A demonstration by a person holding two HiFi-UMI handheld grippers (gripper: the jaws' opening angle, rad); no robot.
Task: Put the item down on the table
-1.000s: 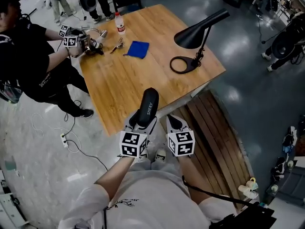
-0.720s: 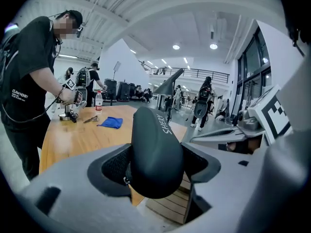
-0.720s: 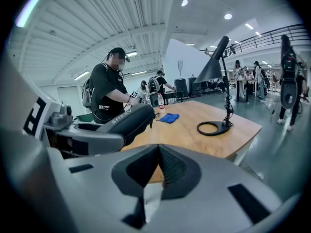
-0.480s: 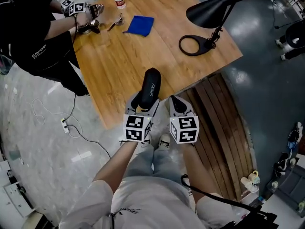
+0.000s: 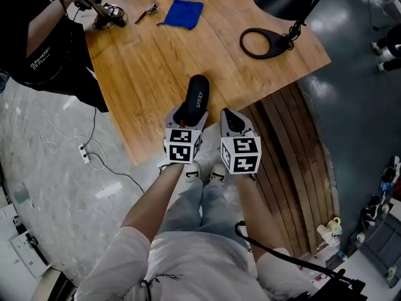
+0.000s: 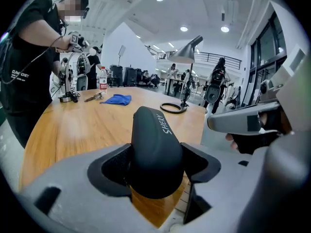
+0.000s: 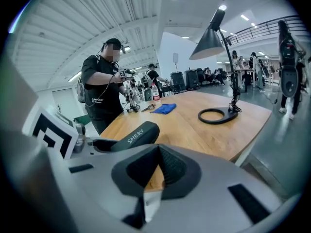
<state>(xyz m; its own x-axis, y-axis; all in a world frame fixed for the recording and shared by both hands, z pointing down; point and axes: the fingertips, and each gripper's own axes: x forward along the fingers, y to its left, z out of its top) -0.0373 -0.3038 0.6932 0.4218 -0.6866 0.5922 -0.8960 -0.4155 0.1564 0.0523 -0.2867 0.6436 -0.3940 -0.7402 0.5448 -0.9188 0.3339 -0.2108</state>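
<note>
A black oblong case (image 5: 195, 99) with white lettering is clamped in my left gripper (image 5: 188, 115), over the near edge of the wooden table (image 5: 150, 68). In the left gripper view the black case (image 6: 153, 149) fills the gap between the two dark pads and juts forward above the tabletop. My right gripper (image 5: 230, 123) hovers just right of it at the table's near corner, jaws closed together with nothing between them (image 7: 156, 171). The right gripper view shows the case (image 7: 133, 136) to its left.
A black desk lamp (image 5: 282, 5) with a ring base (image 5: 262, 42) stands at the table's right. A blue cloth (image 5: 183, 13), small metal tools (image 5: 147, 9) and a bottle lie at the far side. A person in black (image 5: 44, 36) works at the far-left corner. Wooden slats (image 5: 294, 168) lie on the floor at right.
The view has shifted forward over the table; both grippers and the held case sit slightly higher in frame. The grip on the case is unchanged. The person in black has moved toward the frame's top left.
</note>
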